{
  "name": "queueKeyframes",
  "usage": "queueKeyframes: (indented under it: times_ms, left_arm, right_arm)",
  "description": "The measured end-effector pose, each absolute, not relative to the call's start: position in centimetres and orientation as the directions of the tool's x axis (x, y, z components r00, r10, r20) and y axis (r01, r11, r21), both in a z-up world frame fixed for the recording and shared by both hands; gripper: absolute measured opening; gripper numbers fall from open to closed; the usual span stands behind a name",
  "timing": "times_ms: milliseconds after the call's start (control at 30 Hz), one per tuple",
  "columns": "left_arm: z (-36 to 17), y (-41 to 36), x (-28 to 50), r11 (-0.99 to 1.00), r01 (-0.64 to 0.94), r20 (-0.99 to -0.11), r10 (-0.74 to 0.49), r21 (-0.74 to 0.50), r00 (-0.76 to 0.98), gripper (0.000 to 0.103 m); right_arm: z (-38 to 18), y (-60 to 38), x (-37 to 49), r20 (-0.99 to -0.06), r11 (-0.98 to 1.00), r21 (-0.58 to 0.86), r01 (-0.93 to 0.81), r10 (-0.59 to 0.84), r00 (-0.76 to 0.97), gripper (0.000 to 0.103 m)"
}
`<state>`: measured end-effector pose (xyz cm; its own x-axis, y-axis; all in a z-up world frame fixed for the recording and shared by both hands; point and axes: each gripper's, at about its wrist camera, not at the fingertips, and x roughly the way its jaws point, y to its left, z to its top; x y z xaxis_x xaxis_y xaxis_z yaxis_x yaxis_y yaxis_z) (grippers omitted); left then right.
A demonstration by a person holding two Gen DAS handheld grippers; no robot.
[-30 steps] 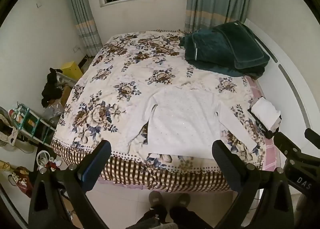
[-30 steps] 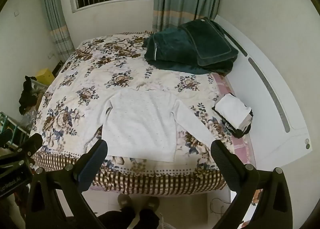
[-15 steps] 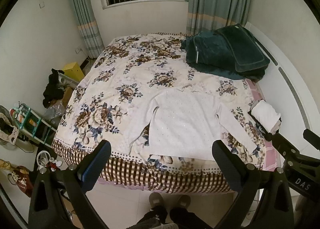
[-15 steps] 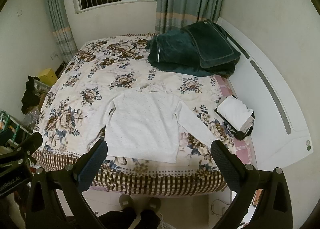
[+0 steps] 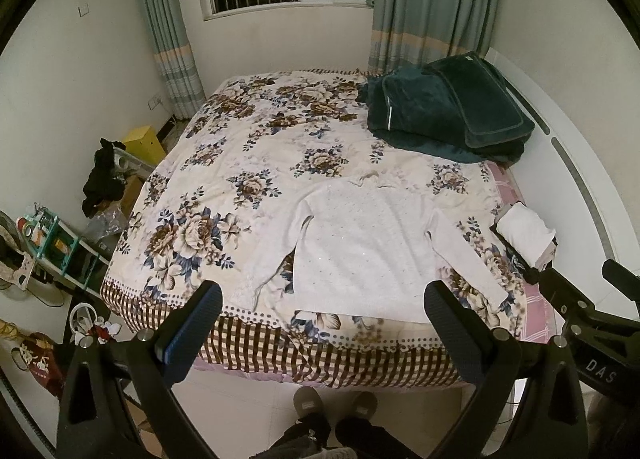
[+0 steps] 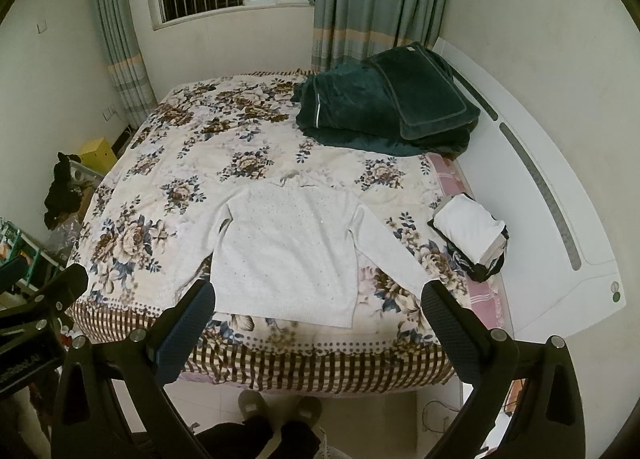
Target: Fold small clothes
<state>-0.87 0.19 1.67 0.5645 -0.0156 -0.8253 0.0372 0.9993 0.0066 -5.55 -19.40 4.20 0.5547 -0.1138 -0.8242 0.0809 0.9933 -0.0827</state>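
White sweater [image 5: 362,243] lies flat on bed [image 5: 240,163]; right gripper [image 6: 319,305] finger hides one cuff. Left gripper [image 5: 322,307] and right gripper spread wide, empty.

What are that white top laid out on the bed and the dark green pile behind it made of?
The white top looks like a soft knit, matte, with tiny glinting specks, perhaps sequins, and a ribbed-looking hem. The dark green pile looks like plush fleece or velvet bedding: thick, with a soft sheen and piped edges. The exact fibres cannot be told.
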Motion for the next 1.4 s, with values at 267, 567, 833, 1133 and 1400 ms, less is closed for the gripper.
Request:
queueKeyframes:
  times_ms: [267,567,833,1133,1400]
  left_arm:
    - [1.7,0.1,-1.2,0.999,0.038,-0.823,-0.019,0.003,0.568,0.103]
    - [1.8,0.0,-1.2,0.999,0.038,-0.822,-0.019,0.003,0.569,0.103]
    - [2.0,0.1,-1.2,0.999,0.039,-0.82,-0.02,0.003,0.573,0.103]
    - [2.0,0.0,-1.3,0.999,0.036,-0.818,-0.019,0.002,0.574,0.103]
    - [2.0,0.5,-0.5,0.999,0.042,-0.817,-0.027,-0.004,0.576,0.103]
  right_arm:
    - [4.3,-19.3,-5.7,-0.822,0.993,-0.082,0.081,-0.113,0.558,0.103]
    - [5.3,-18.6,-5.7,-0.821,0.994,-0.085,0.069,-0.109,0.56,0.103]
    - [5.2,-18.4,-5.8,-0.821,0.994,-0.084,0.071,-0.109,0.561,0.103]
    - [5.2,-18.5,-5.9,-0.819,0.994,-0.083,0.072,-0.109,0.563,0.103]
    - [5.3,-18.6,-6.0,-0.82,0.994,-0.083,0.071,-0.109,0.562,0.103]
